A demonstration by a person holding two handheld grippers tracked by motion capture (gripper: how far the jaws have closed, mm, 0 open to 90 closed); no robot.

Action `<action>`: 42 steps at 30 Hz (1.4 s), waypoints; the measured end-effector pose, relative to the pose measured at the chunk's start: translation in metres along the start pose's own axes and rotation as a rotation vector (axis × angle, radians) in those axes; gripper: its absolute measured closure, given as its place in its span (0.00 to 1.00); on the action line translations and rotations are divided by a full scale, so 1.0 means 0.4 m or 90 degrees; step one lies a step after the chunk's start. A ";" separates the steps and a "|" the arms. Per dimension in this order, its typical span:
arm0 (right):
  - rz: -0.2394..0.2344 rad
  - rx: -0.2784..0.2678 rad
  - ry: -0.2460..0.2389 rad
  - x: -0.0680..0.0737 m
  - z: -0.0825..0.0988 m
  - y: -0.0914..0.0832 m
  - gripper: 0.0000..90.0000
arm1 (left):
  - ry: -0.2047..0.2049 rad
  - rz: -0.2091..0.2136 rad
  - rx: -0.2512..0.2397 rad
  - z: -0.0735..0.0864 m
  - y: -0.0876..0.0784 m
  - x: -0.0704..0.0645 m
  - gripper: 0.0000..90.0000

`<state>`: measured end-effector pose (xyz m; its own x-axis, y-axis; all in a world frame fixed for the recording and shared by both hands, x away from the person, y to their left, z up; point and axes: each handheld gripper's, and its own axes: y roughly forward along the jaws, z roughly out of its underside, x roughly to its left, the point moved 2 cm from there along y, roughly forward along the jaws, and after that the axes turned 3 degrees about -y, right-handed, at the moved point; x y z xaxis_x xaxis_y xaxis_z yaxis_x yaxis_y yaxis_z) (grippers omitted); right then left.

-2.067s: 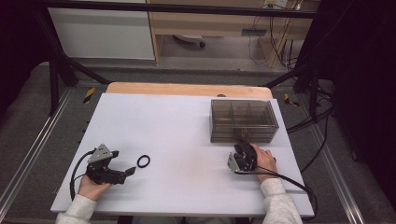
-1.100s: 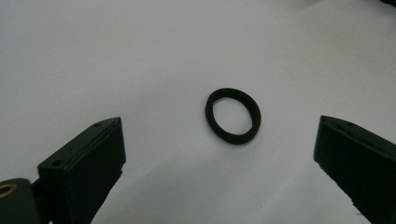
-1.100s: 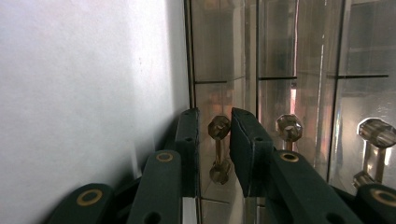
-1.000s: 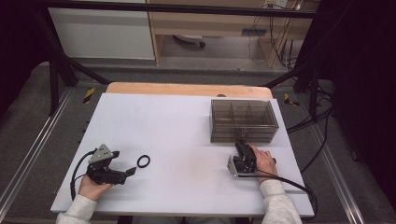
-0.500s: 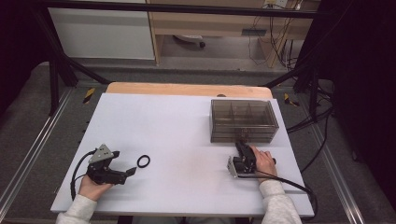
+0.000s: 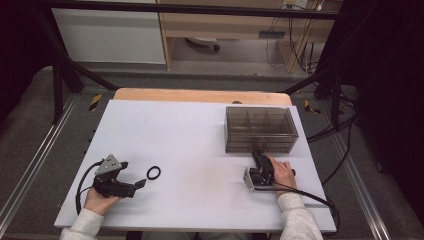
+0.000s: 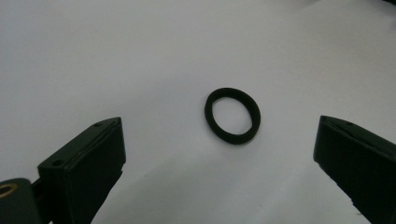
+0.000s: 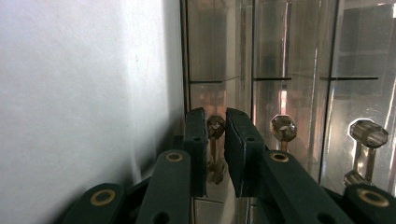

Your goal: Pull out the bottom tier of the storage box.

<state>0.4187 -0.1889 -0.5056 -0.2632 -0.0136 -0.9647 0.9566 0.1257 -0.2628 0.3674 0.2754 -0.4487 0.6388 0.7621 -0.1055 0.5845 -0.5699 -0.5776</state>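
Black ring (image 7: 232, 115) lies between the gaping left tool's (image 7: 219, 154) jaws

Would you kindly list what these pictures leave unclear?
- Right gripper: whether its narrow jaws actually touch the faceted clear drawer knob between them; the jaws hide it.
- Smoky clear plastic drawer box: contents, blurred by reflections.
- Black rubber ring: material, too small from the high view.

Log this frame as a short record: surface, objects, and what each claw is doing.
surface: white table top
ring: black ring lying flat on the table, apart from both jaws
box: clear drawer box, far right of table
left claw: open, jaws either side of the ring, short of it
right claw: nearly closed around a drawer knob on the box; contact unclear
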 end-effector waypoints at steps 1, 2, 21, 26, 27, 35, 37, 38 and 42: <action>0.000 -0.001 -0.002 -0.001 0.000 0.000 0.88 | 0.000 0.000 0.000 0.000 0.000 0.000 0.02; 0.001 0.000 0.001 0.001 0.000 0.000 0.88 | 0.001 0.000 0.000 0.000 0.000 0.000 0.02; -0.012 0.002 -0.007 0.000 -0.004 -0.018 0.89 | 0.000 0.000 -0.001 0.000 -0.002 0.000 0.02; -0.015 0.002 0.003 0.001 -0.004 -0.026 0.88 | 0.001 0.000 0.000 0.000 -0.001 0.000 0.02; -0.015 0.002 0.006 0.002 -0.005 -0.026 0.86 | 0.001 0.000 0.000 0.000 -0.001 0.000 0.02; -0.012 -0.009 0.022 -0.007 -0.003 -0.031 0.70 | 0.001 0.001 0.000 0.000 0.000 -0.001 0.02; -0.015 -0.009 0.023 -0.010 -0.002 -0.030 0.69 | 0.001 0.001 0.000 -0.001 0.000 -0.001 0.02; -0.013 -0.009 0.024 -0.010 -0.001 -0.028 0.68 | 0.001 0.001 0.000 -0.001 0.000 0.000 0.02; -0.020 -0.005 0.031 -0.013 0.001 -0.020 0.69 | 0.001 0.001 0.001 0.000 0.001 0.000 0.02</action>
<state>0.4124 -0.1903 -0.4984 -0.2995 0.0308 -0.9536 0.9468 0.1331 -0.2931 0.3676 0.2751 -0.4487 0.6404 0.7608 -0.1051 0.5830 -0.5706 -0.5784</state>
